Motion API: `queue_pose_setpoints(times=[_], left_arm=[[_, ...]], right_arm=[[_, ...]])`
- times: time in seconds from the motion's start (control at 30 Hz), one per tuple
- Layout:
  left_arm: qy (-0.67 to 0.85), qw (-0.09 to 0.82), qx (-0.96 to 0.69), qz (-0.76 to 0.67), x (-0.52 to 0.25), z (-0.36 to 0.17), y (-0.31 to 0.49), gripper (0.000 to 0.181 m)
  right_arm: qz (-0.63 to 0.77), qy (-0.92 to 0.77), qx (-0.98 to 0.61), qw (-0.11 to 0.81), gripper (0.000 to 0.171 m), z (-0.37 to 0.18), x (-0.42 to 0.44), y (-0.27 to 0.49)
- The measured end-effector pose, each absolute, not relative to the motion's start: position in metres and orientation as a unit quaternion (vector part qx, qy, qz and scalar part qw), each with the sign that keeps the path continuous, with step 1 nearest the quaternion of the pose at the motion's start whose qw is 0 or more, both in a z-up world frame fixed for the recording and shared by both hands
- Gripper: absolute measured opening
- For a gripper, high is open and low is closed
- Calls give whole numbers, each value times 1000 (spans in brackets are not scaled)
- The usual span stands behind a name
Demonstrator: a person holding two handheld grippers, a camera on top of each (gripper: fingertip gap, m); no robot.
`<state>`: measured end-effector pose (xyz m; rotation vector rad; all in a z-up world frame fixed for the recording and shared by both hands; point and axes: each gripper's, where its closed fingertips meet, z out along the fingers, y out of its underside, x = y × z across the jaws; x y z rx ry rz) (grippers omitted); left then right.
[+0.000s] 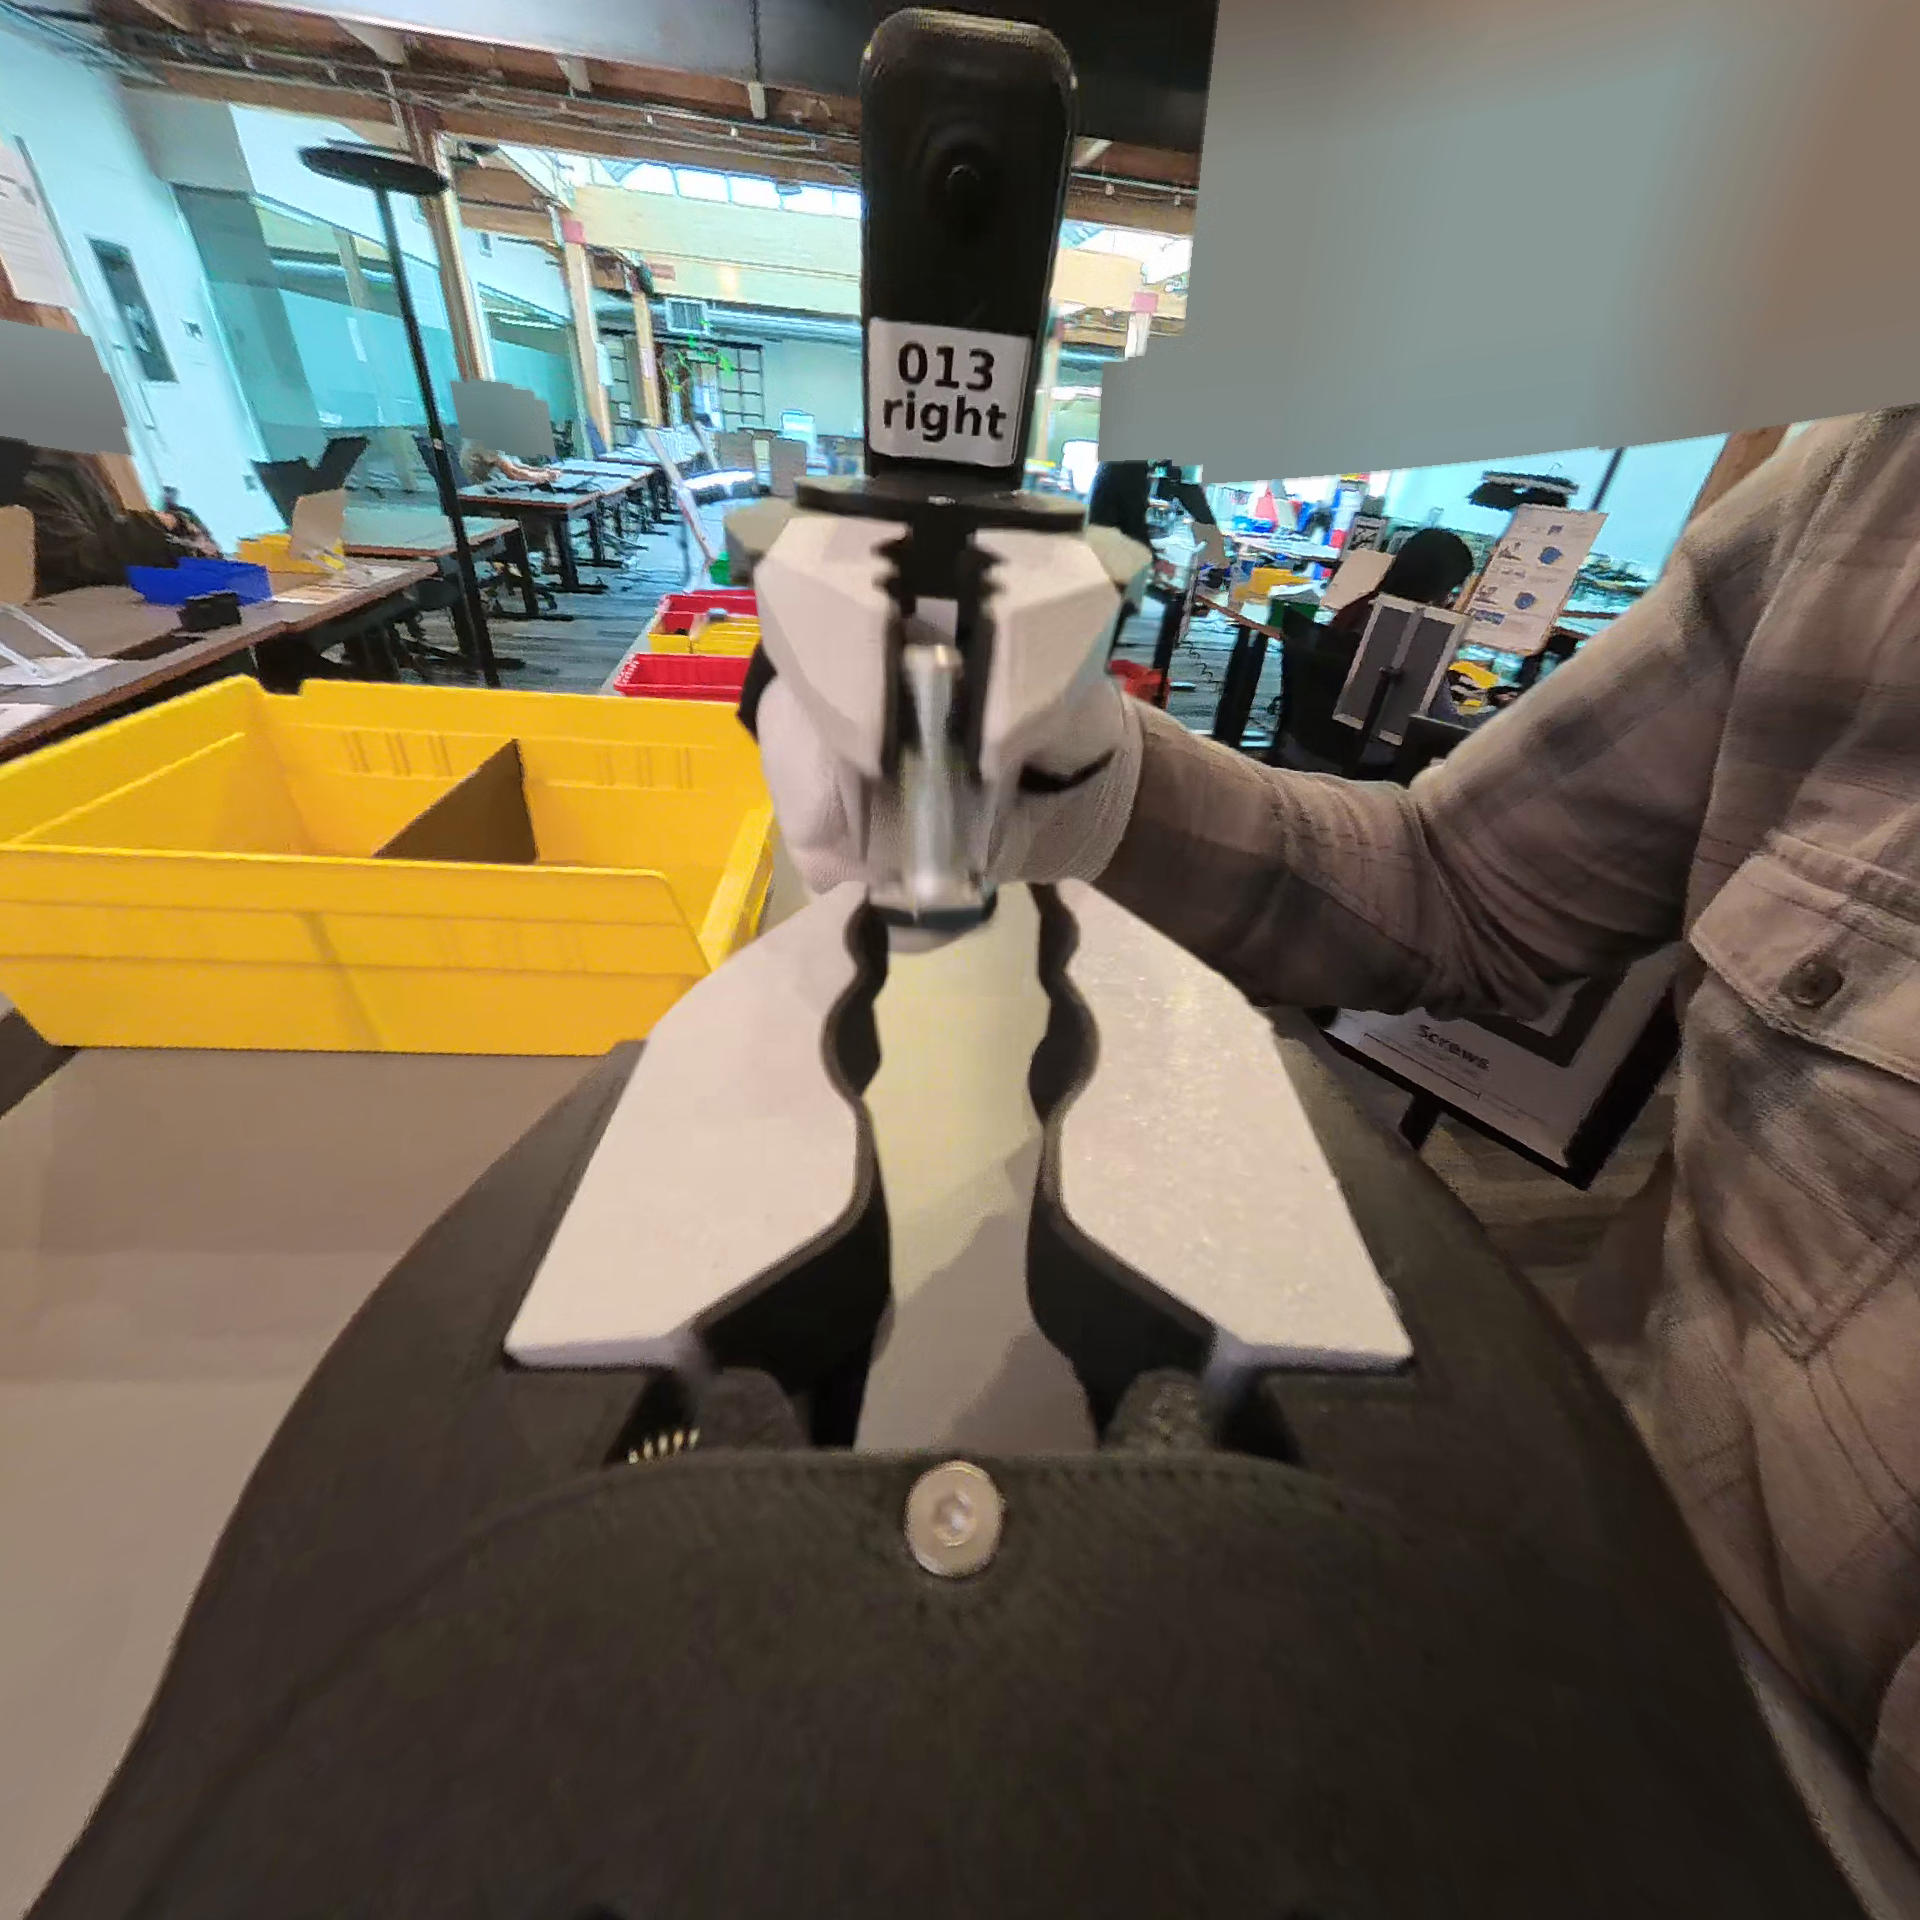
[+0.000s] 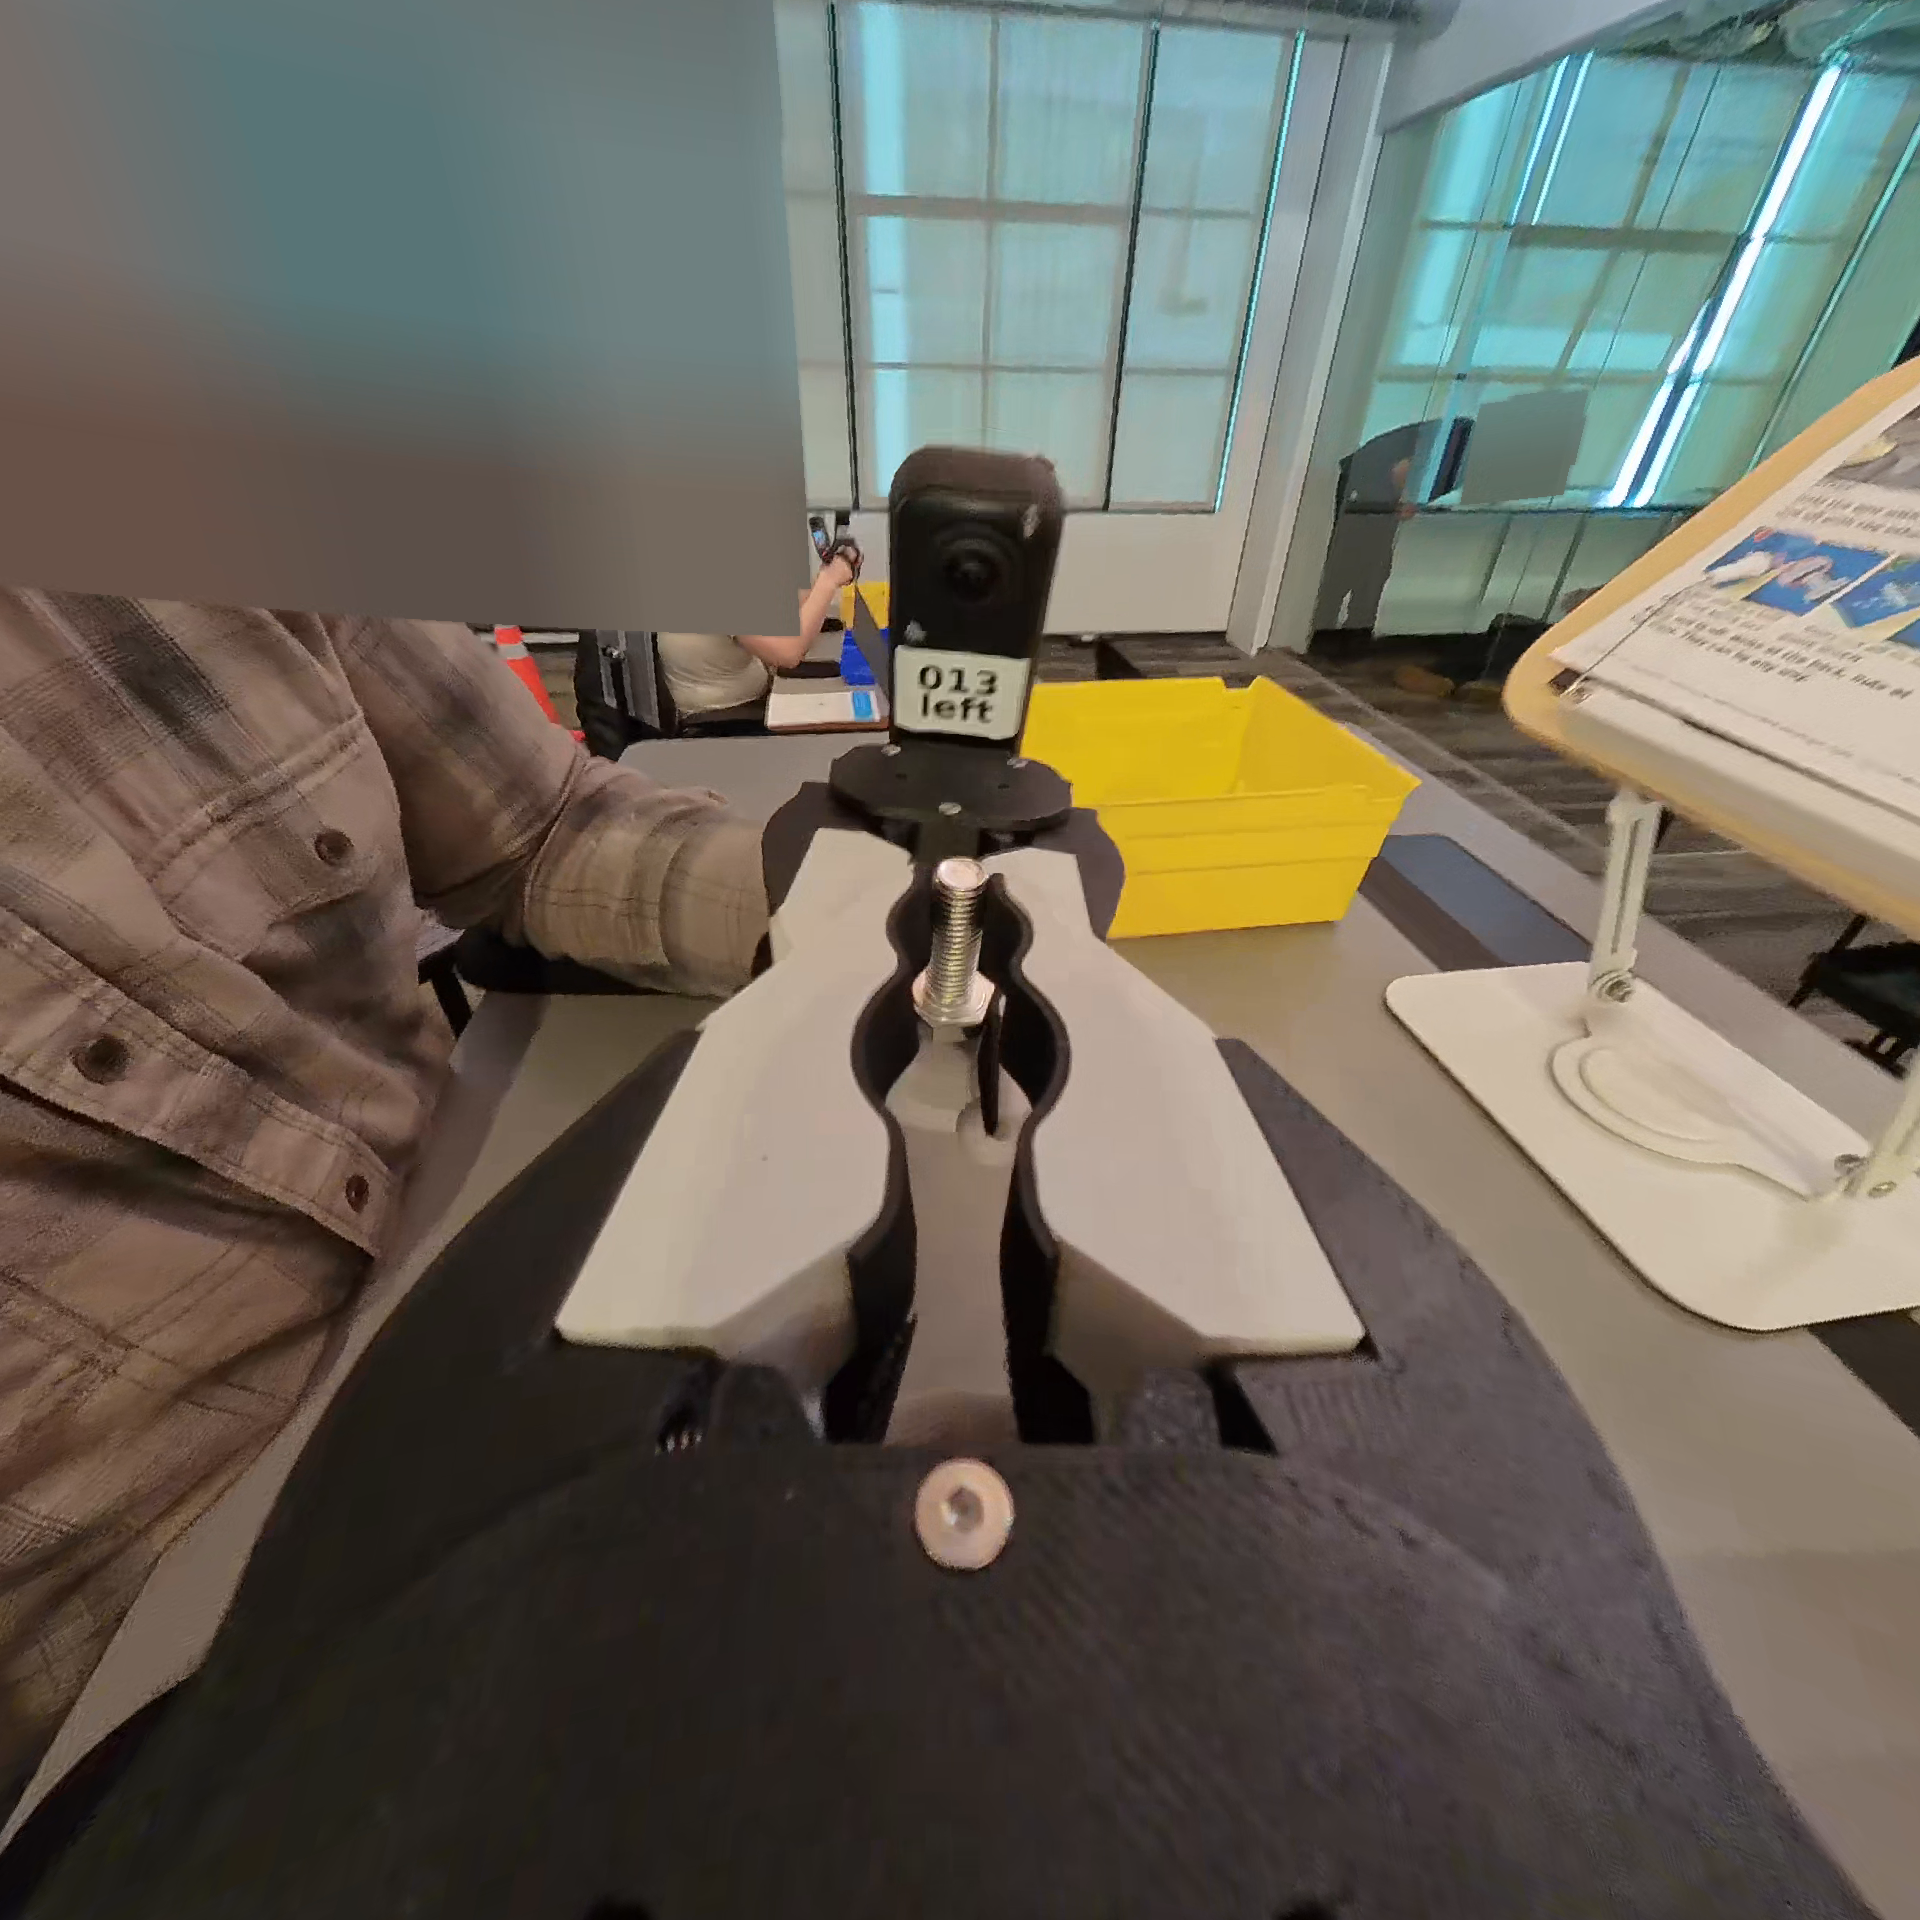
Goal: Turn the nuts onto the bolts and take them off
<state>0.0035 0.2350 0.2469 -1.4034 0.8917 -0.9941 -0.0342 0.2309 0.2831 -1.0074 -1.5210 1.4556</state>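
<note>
Holding the lower end of a silver threaded steel bolt, the white-fingered, black-padded left gripper has its tips clenched close around the metal. The bolt stands roughly upright above a bare grey surface, just beside a yellow plastic bin with a brown divider. Facing it, the matching right gripper, carried by a white-gloved hand, has its fingers on either side of the blurred shaft.

From the right wrist, the thread is sharp. A silver hex nut sits low on the shaft, and most of the thread above it is bare up to the free end. Dark gaps show on both sides of the shaft, so I cannot tell whether the right gripper is pinching the nut or merely flanking it. A white stand with a printed sheet stands well apart.

The step looks like turning the nut along the thread; which way is not evident. The next move probably needs the bolt held steady while the right gripper squares its pads on the nut's flats and twists about the bolt's axis.
</note>
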Motion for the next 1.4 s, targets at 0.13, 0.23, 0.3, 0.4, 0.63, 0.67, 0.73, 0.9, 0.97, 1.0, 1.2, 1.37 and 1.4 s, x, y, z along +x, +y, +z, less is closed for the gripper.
queue_pose_setpoints(times=[0.13,0.23,0.3,0.4,0.63,0.67,0.73,0.9,0.97,1.0,1.2,1.37,1.4], left_arm=[[365,591,-611,-379,-5,249,247,39],[361,597,-627,-347,-12,241,257,20],[357,597,-641,-326,-15,234,264,2],[361,593,-654,-301,-17,224,270,0],[364,593,-664,-272,-21,215,276,1],[364,593,-665,-272,-21,215,277,1],[365,592,-664,-274,-21,215,277,1],[370,588,-668,-268,-20,211,278,1],[371,586,-668,-269,-19,210,278,1],[373,585,-669,-269,-18,209,277,1],[375,580,-671,-271,-17,207,278,2],[373,580,-672,-269,-15,208,278,2],[371,579,-675,-268,-15,208,279,3]], right_arm=[[527,-583,-421,453,7,312,-14,280],[399,-590,-488,505,7,319,6,356],[291,-599,-548,505,7,308,21,417],[163,-604,-631,460,7,274,44,501],[-52,-635,-727,257,8,159,92,608],[-66,-636,-732,235,8,145,95,615],[-92,-637,-739,199,8,122,102,628],[-106,-616,-768,139,7,88,111,647],[-80,-606,-784,107,7,74,112,645],[-83,-604,-786,101,7,70,113,647],[-87,-598,-792,90,9,70,115,651],[-75,-596,-789,127,23,93,111,650],[-74,-593,-791,133,22,101,112,649]])
